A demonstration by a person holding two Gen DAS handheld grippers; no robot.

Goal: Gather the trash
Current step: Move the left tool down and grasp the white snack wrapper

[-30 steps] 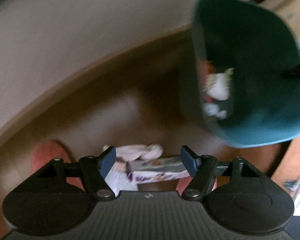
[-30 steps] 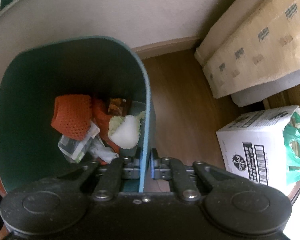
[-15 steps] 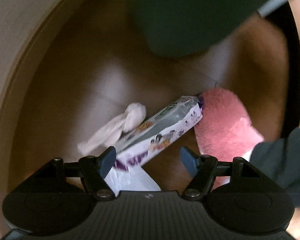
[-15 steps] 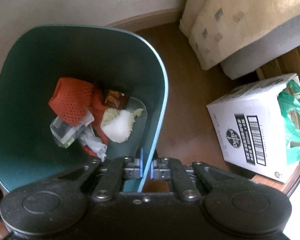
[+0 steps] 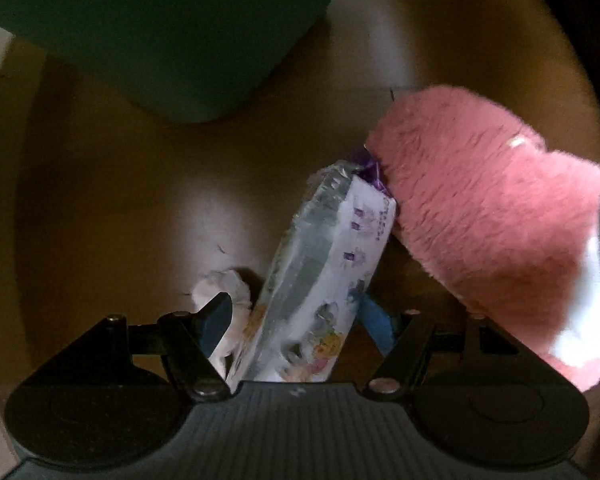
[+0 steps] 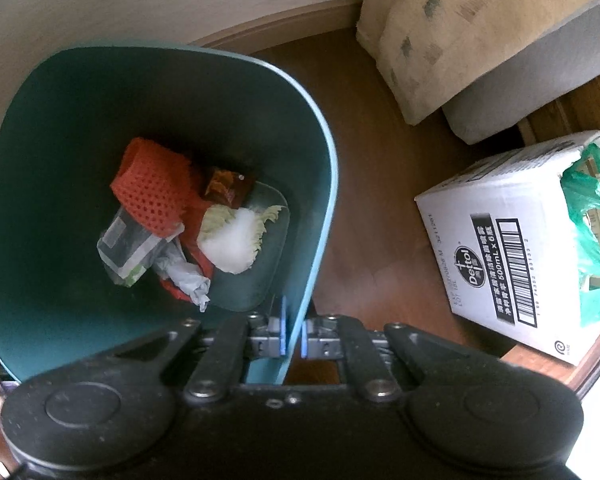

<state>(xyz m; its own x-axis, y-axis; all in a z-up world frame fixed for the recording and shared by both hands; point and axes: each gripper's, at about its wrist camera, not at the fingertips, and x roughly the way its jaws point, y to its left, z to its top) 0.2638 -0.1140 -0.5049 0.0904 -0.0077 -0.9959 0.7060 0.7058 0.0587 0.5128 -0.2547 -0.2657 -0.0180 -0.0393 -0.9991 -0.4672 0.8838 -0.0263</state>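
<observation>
A white and purple plastic wrapper [image 5: 324, 276] lies on the brown floor, running between the spread fingers of my left gripper [image 5: 296, 316], which is open and points straight down at it without pressing it. A crumpled white tissue [image 5: 224, 292] lies beside the left fingertip. My right gripper [image 6: 292, 330] is shut on the rim of the teal bin [image 6: 60, 160], one pad inside the wall and one outside. Inside the bin lie an orange net [image 6: 152, 188], a cabbage piece [image 6: 236, 240], a clear packet and crumpled paper. The bin's outside [image 5: 172, 28] fills the top of the left wrist view.
A person's pink fluffy slipper [image 5: 488, 216] rests against the wrapper's far end. Right of the bin stand a white Dettol carton [image 6: 504, 240] with a green bag [image 6: 592, 232] in it, and a beige padded block [image 6: 480, 32] against the wall.
My left gripper has dropped towards the floor and rolled, so the wrapper now lies lengthwise between its fingers and much closer. The right gripper shifted the bin slightly; its grip is unchanged.
</observation>
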